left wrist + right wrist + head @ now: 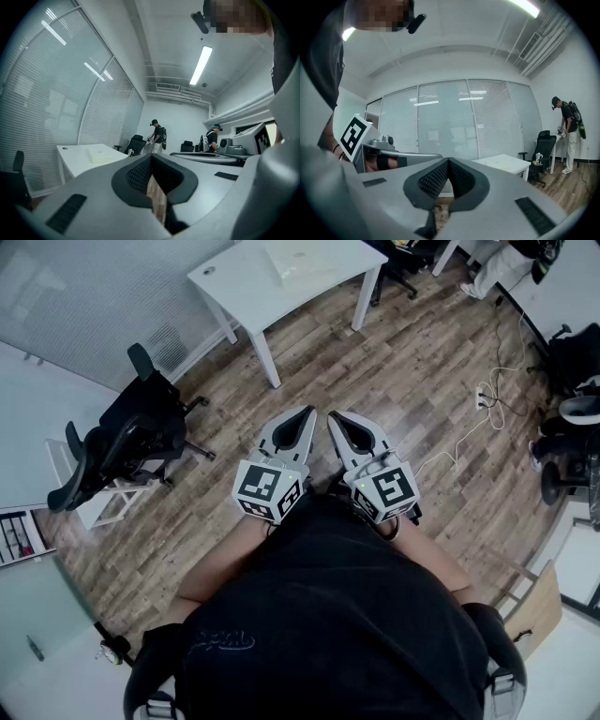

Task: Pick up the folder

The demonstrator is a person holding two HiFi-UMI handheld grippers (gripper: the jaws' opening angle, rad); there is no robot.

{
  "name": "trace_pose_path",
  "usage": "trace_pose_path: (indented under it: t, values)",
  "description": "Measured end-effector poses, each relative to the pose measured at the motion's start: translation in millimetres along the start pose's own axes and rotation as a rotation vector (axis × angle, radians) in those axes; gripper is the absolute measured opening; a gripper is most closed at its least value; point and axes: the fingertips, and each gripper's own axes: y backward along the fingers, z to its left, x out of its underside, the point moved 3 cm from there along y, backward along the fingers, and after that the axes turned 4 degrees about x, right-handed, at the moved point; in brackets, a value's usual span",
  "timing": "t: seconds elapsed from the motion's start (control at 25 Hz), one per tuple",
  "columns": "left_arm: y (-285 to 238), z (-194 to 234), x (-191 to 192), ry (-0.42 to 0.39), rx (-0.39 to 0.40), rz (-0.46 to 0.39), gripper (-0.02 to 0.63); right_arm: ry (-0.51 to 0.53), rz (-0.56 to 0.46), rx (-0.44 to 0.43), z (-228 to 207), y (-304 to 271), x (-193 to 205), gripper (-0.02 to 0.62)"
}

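Left gripper (310,414) and right gripper (332,418) side by side, held level (jaws together, nothing between), forearms bare

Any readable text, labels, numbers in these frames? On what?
No text reads clearly.
Print on the black shirt: script, too blurred to read.
Cubes on left claw and right claw: square markers only, no words.
Sheets at the left edge: too small.
Folder: no legible print.

an office: white desk (234,282), black swivel chairs (131,439), blinds (56,93) over glass walls.
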Motion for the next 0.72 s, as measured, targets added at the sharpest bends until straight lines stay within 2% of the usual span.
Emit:
trace_pose_path:
  t: [0.44,0.72]
  values:
    - [-0.6,-0.1,1.6,0.01,0.015,-0.011,0.012,0.0,0.005,0.002,-0.2,-0.6,0.0,0.02]
    - [-7.2,5.9,1.7,0.018,-0.002,-0.014,0.012,-0.021,-0.016,-0.042,-3.8,-6.4,-1.4,0.021]
